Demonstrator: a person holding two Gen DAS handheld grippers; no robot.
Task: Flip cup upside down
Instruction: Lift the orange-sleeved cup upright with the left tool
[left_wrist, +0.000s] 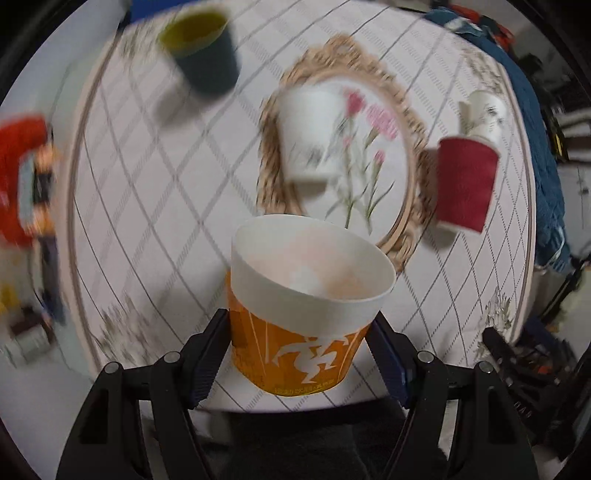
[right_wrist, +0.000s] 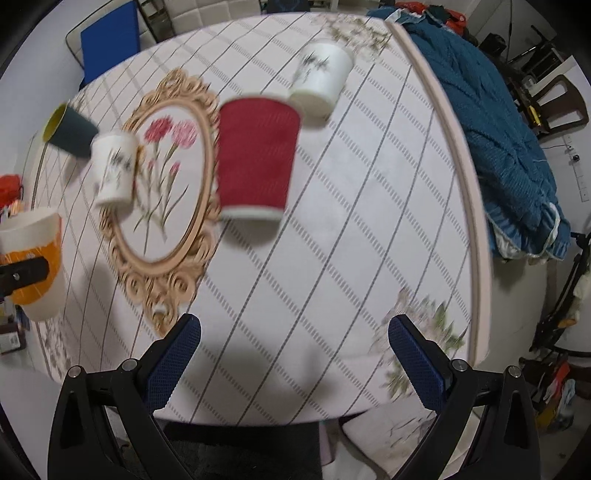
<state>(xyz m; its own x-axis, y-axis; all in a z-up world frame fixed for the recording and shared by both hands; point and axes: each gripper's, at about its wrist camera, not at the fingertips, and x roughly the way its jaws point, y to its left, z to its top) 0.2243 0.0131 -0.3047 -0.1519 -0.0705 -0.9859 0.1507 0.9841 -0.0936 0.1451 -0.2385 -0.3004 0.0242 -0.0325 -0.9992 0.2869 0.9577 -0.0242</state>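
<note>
My left gripper (left_wrist: 299, 354) is shut on an orange and white paper cup (left_wrist: 306, 295), mouth up and tilted, held above the near edge of the table. The same cup shows at the left edge of the right wrist view (right_wrist: 35, 258), with a black finger across it. My right gripper (right_wrist: 295, 354) is open and empty above the near part of the table. A red cup (right_wrist: 256, 158) stands upside down ahead of it.
The round table (right_wrist: 351, 221) has a checked cloth with a framed flower print (right_wrist: 166, 177). On it stand a white cup upside down (right_wrist: 114, 168), another white cup (right_wrist: 321, 79) and a dark cup with yellow inside (right_wrist: 70, 129). A blue cloth (right_wrist: 498, 129) lies at right.
</note>
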